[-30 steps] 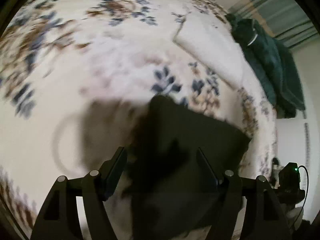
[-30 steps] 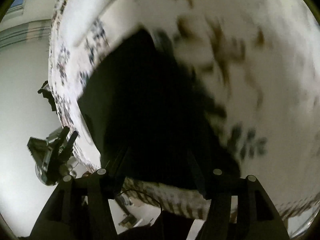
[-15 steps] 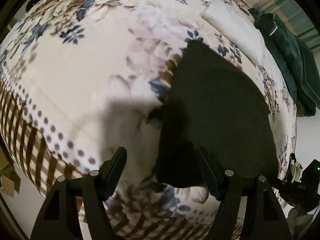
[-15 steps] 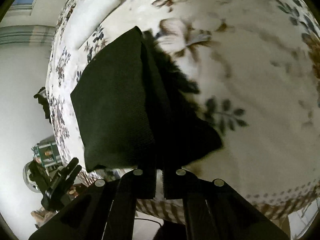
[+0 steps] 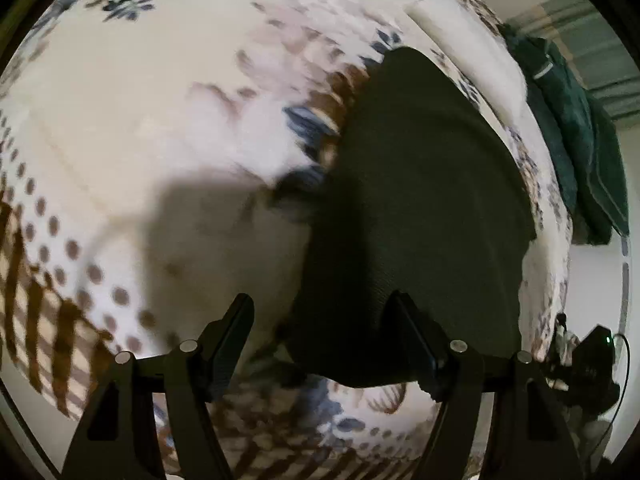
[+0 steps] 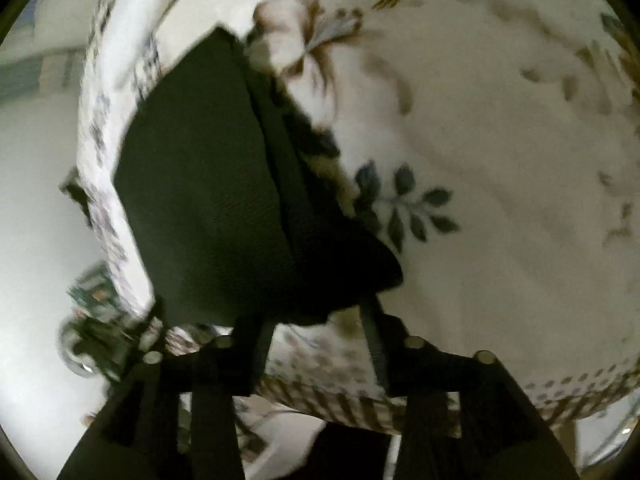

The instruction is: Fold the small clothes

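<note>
A black folded cloth (image 5: 420, 208) lies flat on the floral bedspread (image 5: 160, 112), close to the bed's near edge. My left gripper (image 5: 322, 320) is open just above the cloth's near left corner, which shows between the two fingers without touching them. In the right wrist view the same black cloth (image 6: 208, 184) shows a fold line down its middle. My right gripper (image 6: 316, 332) is at the cloth's near edge and its jaws are opening. Only the cloth's hem and the bedspread (image 6: 500, 160) show between the fingers, and the pads press on nothing.
A dark green garment (image 5: 580, 140) is heaped at the bed's far right, beside a white pillow (image 5: 472, 40). The brown striped border (image 5: 48, 300) marks the bed's near edge. The white floor (image 6: 36, 200) lies beyond the edge, with a blurred black device (image 5: 592, 360) there.
The right gripper, wide a second ago, was shut at the cloth's near edge half a second ago and now stands apart. The left gripper has moved closer to the cloth's corner, still open.
</note>
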